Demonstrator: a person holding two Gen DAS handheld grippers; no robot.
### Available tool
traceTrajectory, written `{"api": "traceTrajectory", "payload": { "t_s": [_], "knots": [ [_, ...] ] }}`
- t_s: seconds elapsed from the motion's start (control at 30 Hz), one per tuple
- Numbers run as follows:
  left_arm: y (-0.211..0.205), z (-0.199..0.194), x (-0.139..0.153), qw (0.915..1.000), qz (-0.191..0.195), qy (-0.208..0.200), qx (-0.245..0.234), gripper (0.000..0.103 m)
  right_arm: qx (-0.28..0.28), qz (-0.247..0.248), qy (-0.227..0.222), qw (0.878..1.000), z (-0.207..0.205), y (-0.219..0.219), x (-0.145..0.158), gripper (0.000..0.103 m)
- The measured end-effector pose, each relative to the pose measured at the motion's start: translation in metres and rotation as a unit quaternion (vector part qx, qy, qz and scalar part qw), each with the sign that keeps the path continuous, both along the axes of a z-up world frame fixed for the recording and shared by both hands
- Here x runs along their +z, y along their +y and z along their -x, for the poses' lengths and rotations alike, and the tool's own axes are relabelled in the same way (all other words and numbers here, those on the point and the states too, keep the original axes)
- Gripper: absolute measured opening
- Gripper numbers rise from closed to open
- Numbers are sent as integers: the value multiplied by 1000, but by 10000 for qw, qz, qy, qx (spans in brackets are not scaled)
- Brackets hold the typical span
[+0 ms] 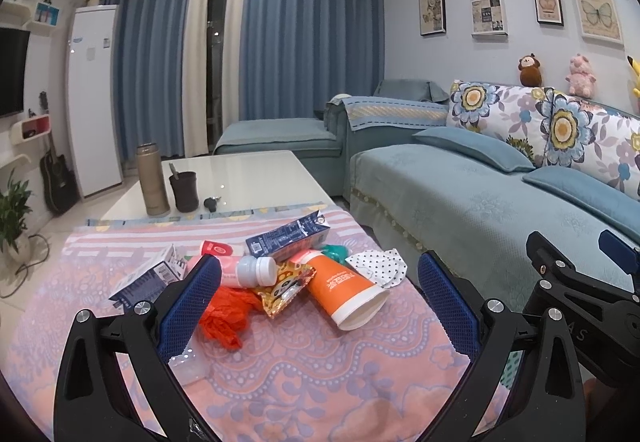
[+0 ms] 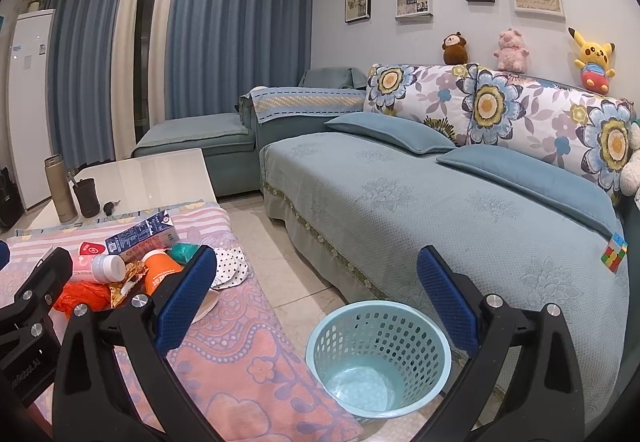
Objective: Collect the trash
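A pile of trash lies on the pink patterned cloth (image 1: 300, 370): an orange paper cup (image 1: 344, 290) on its side, a white bottle (image 1: 248, 272), a blue carton (image 1: 288, 236), a second carton (image 1: 152, 280), a crumpled orange bag (image 1: 224, 316), a snack wrapper (image 1: 284, 288) and a polka-dot scrap (image 1: 378, 264). My left gripper (image 1: 320, 262) is open just short of the pile and holds nothing. My right gripper (image 2: 316, 254) is open too, above the floor with a teal mesh basket (image 2: 320, 338) below it. The pile (image 2: 120, 266) sits to its left.
A blue sofa (image 2: 400, 202) with a colour cube (image 2: 614, 254) runs along the right. Beyond the cloth, a white table (image 1: 240, 170) holds a thermos (image 1: 152, 180), a dark cup (image 1: 184, 192) and keys (image 1: 211, 203). Tiled floor (image 2: 288, 266) separates table and sofa.
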State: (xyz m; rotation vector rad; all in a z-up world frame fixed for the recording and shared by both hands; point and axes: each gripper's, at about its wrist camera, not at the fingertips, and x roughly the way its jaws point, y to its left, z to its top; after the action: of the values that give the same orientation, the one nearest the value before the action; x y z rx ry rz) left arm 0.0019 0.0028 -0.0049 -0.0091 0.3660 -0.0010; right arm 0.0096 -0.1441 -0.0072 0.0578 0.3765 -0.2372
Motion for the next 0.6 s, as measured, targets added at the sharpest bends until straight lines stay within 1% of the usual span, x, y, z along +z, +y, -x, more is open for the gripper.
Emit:
{"api": "traceTrajectory", "payload": {
  "t_s": [0.6],
  "knots": [
    [-2, 0, -1, 10000, 12, -17, -41, 95, 47, -11, -19, 10000, 0, 1, 0, 95]
  ]
}}
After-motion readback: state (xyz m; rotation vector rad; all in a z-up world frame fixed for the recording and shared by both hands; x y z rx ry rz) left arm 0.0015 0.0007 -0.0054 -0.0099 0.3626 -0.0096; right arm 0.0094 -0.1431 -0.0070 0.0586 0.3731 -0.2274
